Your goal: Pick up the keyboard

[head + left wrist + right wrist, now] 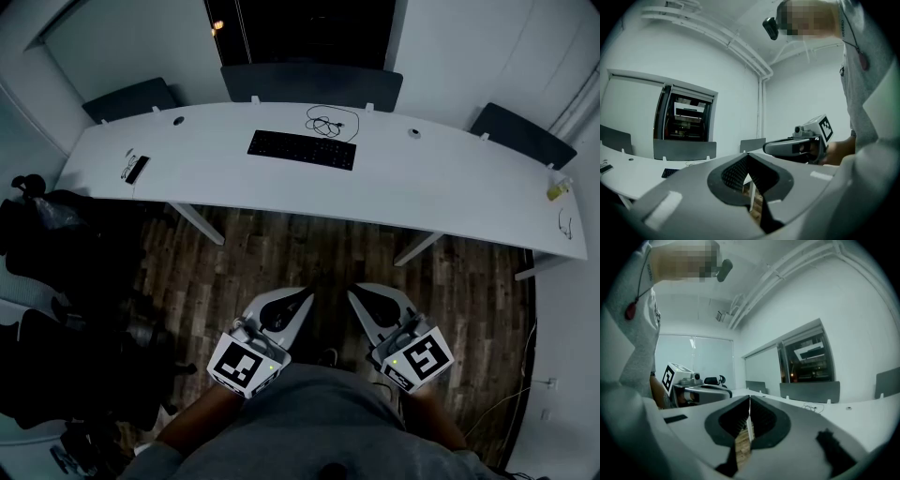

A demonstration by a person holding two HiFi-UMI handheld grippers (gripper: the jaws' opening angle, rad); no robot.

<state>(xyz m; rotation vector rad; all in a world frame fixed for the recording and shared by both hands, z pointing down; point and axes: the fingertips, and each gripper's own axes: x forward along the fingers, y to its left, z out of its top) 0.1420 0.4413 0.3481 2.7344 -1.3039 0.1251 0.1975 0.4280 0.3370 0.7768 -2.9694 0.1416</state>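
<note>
The black keyboard (pixel 302 149) lay on the white desk (pixel 450 178) — long axis side to side. Left gripper (pixel 303 294) and right gripper (pixel 355 294) were clenched, empty.

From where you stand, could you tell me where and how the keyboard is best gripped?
Probably its two short ends, from the near side. The keyboard lies flat on the desk, long and thin, so one gripper per end should keep it level. The coiled cable sits behind its far edge; avoid that side. The left gripper and right gripper are shut; open them first.
</note>
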